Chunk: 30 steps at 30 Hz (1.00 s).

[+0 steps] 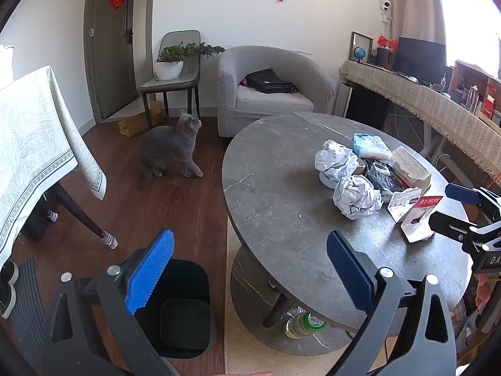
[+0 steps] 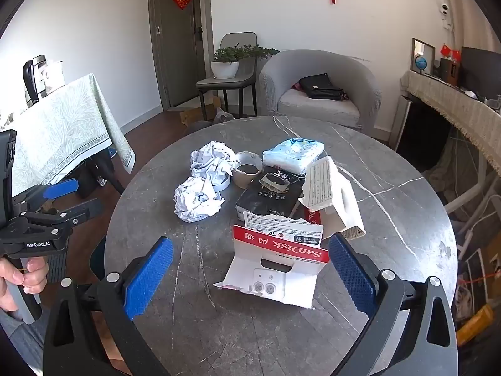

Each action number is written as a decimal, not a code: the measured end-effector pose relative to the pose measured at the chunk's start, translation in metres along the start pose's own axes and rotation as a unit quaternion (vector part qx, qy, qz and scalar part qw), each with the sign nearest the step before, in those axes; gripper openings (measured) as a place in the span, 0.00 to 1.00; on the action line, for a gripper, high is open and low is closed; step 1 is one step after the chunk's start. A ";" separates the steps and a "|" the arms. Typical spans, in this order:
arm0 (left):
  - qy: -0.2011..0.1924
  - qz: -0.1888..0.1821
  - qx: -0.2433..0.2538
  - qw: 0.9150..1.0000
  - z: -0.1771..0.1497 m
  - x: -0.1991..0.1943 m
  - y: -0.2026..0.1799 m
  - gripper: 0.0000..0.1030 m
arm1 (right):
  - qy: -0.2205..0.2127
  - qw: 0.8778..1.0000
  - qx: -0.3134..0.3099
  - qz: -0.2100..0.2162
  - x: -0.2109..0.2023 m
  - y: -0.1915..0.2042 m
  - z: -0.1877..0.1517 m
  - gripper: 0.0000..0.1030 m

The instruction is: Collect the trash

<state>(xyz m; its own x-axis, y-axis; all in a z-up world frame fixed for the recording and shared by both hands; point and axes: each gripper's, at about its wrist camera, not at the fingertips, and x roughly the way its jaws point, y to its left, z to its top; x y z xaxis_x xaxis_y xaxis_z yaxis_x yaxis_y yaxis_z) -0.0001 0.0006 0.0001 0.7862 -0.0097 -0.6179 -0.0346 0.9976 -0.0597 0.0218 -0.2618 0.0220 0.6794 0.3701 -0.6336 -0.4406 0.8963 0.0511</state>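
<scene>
Trash lies in a heap on the round grey table (image 2: 219,313): two crumpled paper balls (image 2: 197,199) (image 1: 357,199), a tape roll (image 2: 247,172), a black tissue pack (image 2: 269,194), a light blue pack (image 2: 292,153), a white box (image 2: 332,194) and a torn red-and-white SanDisk card (image 2: 275,266). My right gripper (image 2: 250,275) hangs open just above and short of that card, touching nothing. To the left of the table my left gripper (image 1: 250,269) is open and empty, above a black trash bin (image 1: 181,310) on the floor.
A grey cat (image 1: 169,150) stands on the wooden floor left of the table. Behind are a grey armchair (image 1: 269,94) and a chair with a potted plant (image 1: 169,65). A cloth-covered table (image 1: 34,144) stands at the left, a draped shelf (image 1: 438,106) at the right.
</scene>
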 end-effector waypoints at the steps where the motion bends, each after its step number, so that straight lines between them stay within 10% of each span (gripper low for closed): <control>1: 0.000 0.001 0.001 1.000 0.000 0.000 0.000 0.97 | -0.001 1.000 -0.001 0.000 0.000 -0.001 0.000 0.97; 30: -0.003 0.005 0.004 1.000 0.000 0.000 -0.002 0.97 | -0.004 1.000 -0.001 0.002 0.000 -0.001 0.000 0.97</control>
<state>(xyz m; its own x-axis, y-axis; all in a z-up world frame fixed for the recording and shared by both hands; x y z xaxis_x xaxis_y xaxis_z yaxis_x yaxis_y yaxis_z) 0.0002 -0.0015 0.0005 0.7901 0.0003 -0.6130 -0.0377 0.9981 -0.0481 0.0218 -0.2629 0.0217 0.6821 0.3760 -0.6272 -0.4444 0.8943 0.0528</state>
